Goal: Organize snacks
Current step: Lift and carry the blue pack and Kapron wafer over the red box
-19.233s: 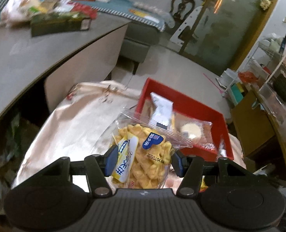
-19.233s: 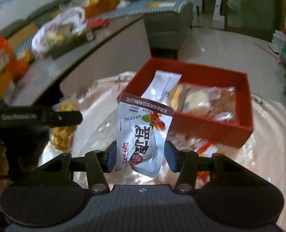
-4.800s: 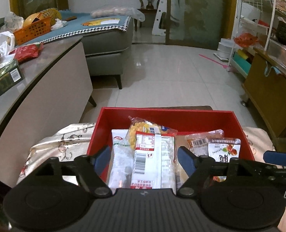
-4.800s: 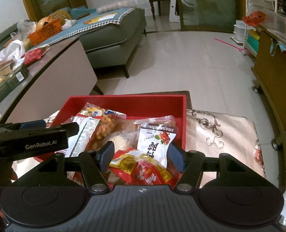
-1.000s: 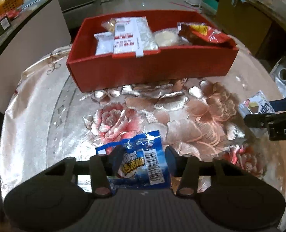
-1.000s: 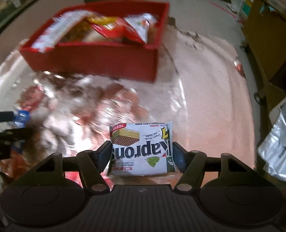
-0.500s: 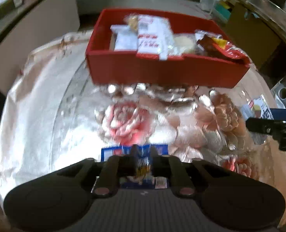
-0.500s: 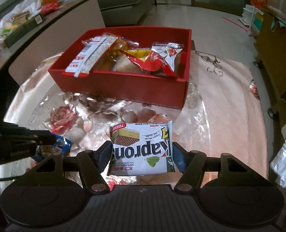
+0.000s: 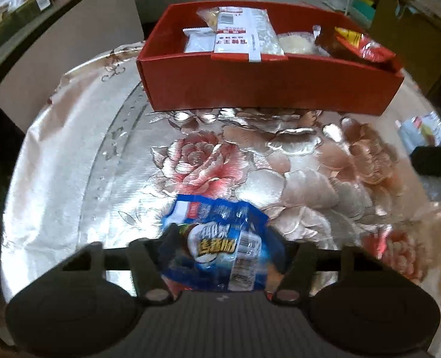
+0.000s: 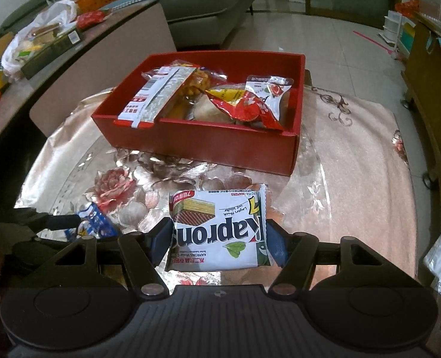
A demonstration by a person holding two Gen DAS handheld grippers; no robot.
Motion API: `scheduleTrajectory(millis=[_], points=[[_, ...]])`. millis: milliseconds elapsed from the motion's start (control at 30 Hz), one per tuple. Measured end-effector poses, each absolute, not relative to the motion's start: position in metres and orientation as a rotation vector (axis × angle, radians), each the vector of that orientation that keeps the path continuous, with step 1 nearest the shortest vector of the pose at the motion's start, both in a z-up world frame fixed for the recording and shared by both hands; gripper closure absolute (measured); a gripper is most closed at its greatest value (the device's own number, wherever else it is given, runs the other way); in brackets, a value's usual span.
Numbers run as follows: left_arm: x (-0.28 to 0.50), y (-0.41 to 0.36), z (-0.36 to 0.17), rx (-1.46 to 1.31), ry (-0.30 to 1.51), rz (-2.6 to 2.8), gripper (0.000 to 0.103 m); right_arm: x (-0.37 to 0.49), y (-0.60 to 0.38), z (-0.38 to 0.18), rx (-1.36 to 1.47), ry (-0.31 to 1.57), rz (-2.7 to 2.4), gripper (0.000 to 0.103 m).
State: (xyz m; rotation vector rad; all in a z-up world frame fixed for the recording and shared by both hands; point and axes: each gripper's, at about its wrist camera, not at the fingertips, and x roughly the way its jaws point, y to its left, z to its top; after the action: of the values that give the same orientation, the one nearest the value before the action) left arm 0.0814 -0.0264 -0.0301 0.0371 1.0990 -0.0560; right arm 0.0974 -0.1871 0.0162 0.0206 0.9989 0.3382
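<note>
Red box (image 10: 208, 140): several snacks stowed. Outstanding: wafer pack (image 10: 217, 232), clamped in my right jaws; blue packet (image 9: 217, 244) between my left jaws, just opening, above the surface (image 9: 71, 155).

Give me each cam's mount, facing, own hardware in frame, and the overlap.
Left wrist: on the left tool, tilted down over the blue packet toward the red box.
Right wrist: on the right tool, tilted down, gripping the wafer pack; left tool at its left edge.
Shared: red box, blue packet, floral tablecloth.
</note>
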Motion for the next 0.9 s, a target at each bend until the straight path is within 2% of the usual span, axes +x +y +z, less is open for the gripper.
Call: scheduleTrajectory(millis=[233, 900], points=[[0.083, -0.015, -0.017, -0.032, 1.075, -0.078, 0.058, 0.098, -0.180, 0.023, 0.023, 0.974, 0.354, 0.031], [0.104, -0.011, 0.053, -0.132, 0.862, -0.118, 0.058, 0.120, -0.174, 0.059, 0.091, 0.847, 0.354, 0.031]])
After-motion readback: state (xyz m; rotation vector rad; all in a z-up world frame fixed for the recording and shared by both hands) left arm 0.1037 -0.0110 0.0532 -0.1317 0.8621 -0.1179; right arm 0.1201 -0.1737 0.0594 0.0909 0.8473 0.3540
